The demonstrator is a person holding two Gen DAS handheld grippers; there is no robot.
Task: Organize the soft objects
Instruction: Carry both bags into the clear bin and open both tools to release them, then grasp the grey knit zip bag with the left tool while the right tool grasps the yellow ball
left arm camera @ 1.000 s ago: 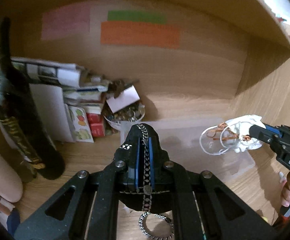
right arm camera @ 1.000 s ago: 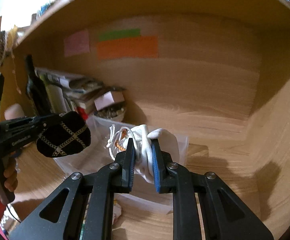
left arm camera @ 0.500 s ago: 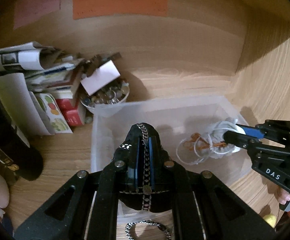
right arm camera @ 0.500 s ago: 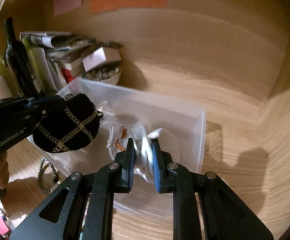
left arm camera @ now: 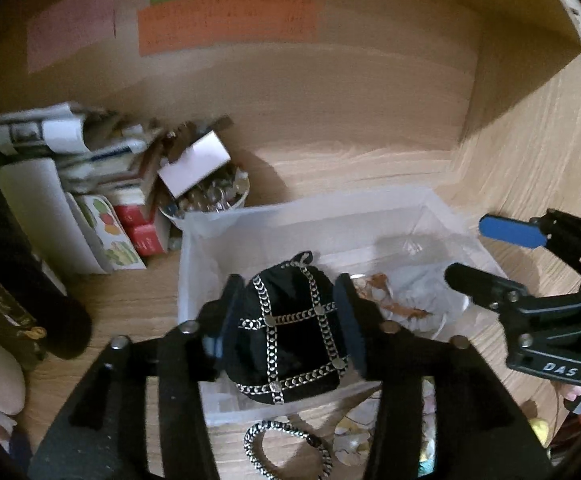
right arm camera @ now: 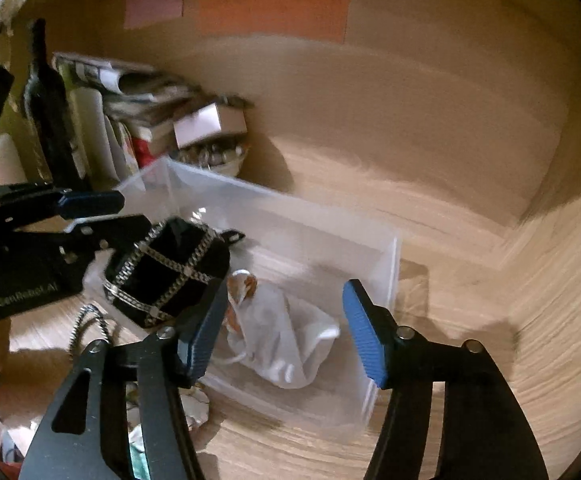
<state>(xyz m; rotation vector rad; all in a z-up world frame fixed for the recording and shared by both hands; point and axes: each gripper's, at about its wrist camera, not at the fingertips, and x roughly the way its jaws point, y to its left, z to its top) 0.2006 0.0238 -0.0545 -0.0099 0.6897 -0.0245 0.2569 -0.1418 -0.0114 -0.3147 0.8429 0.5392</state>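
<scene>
Sorting soft goods into one clear bin; entries run largest to smallest.
Shelf (right arm camera: 430,184): wooden alcove, coloured paper labels on the back wall; a bottle (left arm camera: 6,264), stacked papers and a bowl of small bits stand at the left.
Bin (left arm camera: 194,240): clear plastic, on the shelf floor; holds both soft items.
Left gripper (left arm camera: 288,312): jaws wide, one on each side of the pouch; whether the pads touch it cannot be told.
Right gripper (right arm camera: 286,332): jaws wide, empty, above the bag.
Pouch (left arm camera: 290,336): black, crossed with silver chain, at the bin's near-left; whether it rests on the floor of the bin is unclear.
Bag (right arm camera: 286,344): white drawstring cloth with an orange patch, lying loose in the bin.
Chain loop (left arm camera: 286,444): outside the bin, on the shelf in front.
Progress: both items appear delivered; judged left to do are the withdrawal and whatever lies in front of the bin.
Left view only: full chain loop, right gripper from the side, its blue pad clear of the bag.
Right view only: bag unobstructed, pouch from the side, bin's far-right corner.
</scene>
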